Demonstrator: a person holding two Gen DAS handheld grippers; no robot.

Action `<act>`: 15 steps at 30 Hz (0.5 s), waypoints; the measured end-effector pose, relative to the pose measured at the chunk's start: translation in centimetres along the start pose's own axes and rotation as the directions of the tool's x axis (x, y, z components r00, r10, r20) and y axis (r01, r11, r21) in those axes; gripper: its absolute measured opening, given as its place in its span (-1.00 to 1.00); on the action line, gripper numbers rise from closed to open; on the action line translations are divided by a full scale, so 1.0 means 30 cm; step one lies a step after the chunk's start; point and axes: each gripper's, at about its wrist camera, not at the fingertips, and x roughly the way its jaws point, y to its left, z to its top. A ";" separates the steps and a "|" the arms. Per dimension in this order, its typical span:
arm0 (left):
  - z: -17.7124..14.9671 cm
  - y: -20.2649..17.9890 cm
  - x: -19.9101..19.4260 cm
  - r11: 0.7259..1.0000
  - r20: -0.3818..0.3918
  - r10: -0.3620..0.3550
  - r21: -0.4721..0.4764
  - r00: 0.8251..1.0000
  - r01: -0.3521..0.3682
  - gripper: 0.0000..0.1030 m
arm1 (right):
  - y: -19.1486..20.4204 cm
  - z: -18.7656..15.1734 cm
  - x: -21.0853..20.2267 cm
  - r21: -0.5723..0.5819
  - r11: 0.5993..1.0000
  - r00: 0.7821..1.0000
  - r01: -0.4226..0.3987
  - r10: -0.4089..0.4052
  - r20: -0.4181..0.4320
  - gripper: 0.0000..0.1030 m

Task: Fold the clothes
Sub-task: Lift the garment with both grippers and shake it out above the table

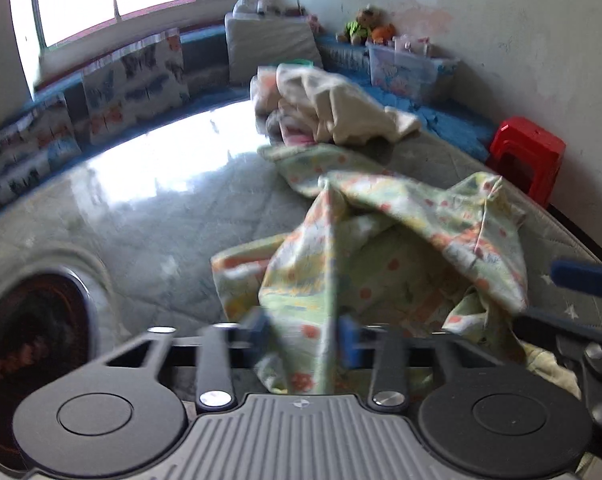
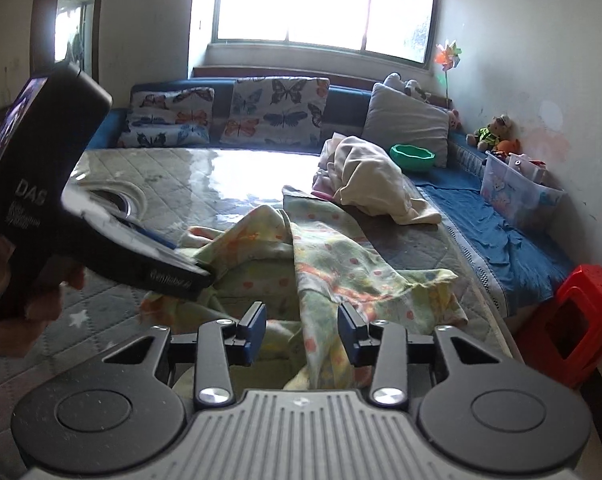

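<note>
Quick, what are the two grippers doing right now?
Left gripper: closed on the patterned cloth.
Right gripper: open, cloth between its fingers.

White letters "DAS" stand on the black side of the left gripper's body (image 2: 29, 184). Smaller print below them, and on its lower arm, is too blurred to read.

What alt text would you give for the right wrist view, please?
The right gripper stands open around a fold of the green patterned cloth, crumpled on a quilted mattress. The left gripper reaches into the cloth from the left. Behind lie a cream garment, butterfly pillows and a window.
</note>
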 end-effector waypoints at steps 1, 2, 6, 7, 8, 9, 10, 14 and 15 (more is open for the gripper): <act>-0.005 0.010 0.007 1.000 -0.005 -0.003 -0.008 1.000 0.003 -0.79 | 0.002 0.005 0.024 -0.002 1.000 1.000 0.001 -0.001 -0.005 -0.22; -0.010 0.020 0.013 1.000 -0.010 -0.005 -0.016 1.000 0.005 -0.81 | 0.003 0.010 0.043 -0.006 1.000 1.000 0.003 -0.003 -0.008 -0.21; -0.029 0.060 -0.009 0.999 -0.010 -0.022 -0.049 1.000 0.022 -0.87 | 0.016 0.011 0.163 -0.029 0.999 0.998 0.037 -0.038 -0.059 -0.19; -0.034 0.071 -0.020 0.998 -0.010 -0.025 -0.060 1.000 0.024 -0.87 | 0.018 0.008 0.180 -0.032 0.999 0.997 0.044 -0.046 -0.064 -0.25; -0.039 0.083 -0.030 0.997 -0.011 -0.028 -0.070 1.000 0.027 -0.87 | 0.019 0.004 0.180 -0.032 0.998 0.997 0.049 -0.050 -0.060 -0.34; -0.045 0.095 -0.042 0.996 -0.011 -0.030 -0.081 0.999 0.029 -0.88 | 0.020 -0.001 0.181 -0.033 0.998 0.997 0.053 -0.055 -0.057 -0.56; -0.052 0.109 -0.057 0.995 -0.009 -0.031 -0.090 0.999 0.030 -0.88 | 0.021 -0.006 0.182 -0.033 0.998 0.997 0.058 -0.060 -0.053 -0.70; -0.091 0.161 -0.131 0.994 0.001 -0.029 -0.107 1.000 0.029 -0.88 | 0.035 -0.026 0.120 -0.038 0.998 0.999 0.050 -0.051 -0.010 -0.88; -0.105 0.174 -0.153 0.994 0.003 -0.024 -0.107 1.000 0.024 -0.88 | 0.040 -0.031 0.091 -0.036 0.999 0.999 0.041 -0.041 0.003 -0.89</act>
